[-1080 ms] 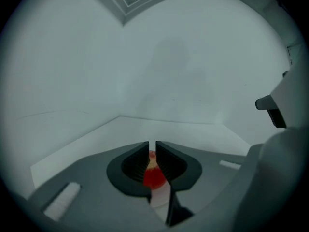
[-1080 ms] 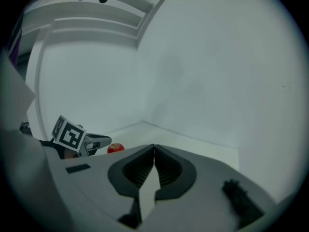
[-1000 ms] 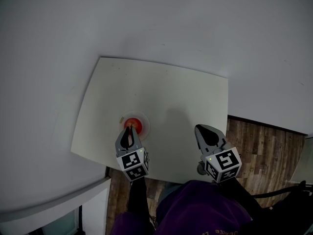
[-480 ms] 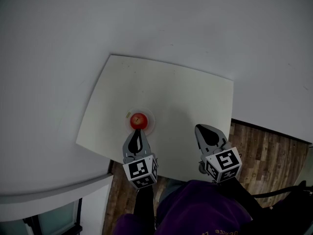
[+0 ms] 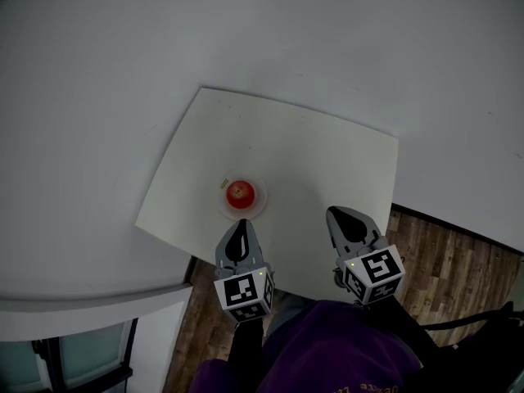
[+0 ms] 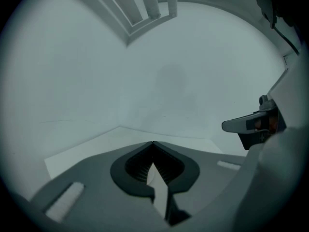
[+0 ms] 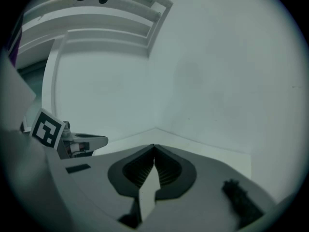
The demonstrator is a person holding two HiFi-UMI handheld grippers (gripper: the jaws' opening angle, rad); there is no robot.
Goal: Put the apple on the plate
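A red apple (image 5: 240,191) sits on a small white plate (image 5: 257,205) near the front left of a pale square table (image 5: 311,162) in the head view. My left gripper (image 5: 238,233) is shut and empty, its tips just short of the plate's near rim. Off to the right, near the table's front edge, my right gripper (image 5: 345,218) is also shut with nothing held. In the left gripper view the jaws (image 6: 153,143) meet at the tips; apple and plate are hidden below them. The right gripper view shows its tips (image 7: 154,146) touching.
White walls (image 5: 246,39) enclose the table at the back and left. Wooden floor (image 5: 450,260) shows to the right and in front of the table. A white ledge (image 5: 82,305) runs at the lower left. The person's purple sleeve (image 5: 327,350) fills the bottom.
My left gripper has drawn back from the apple toward the table's front edge, leaving the apple on the plate. The head view has shifted, so the table now appears further right. The right gripper stays put.
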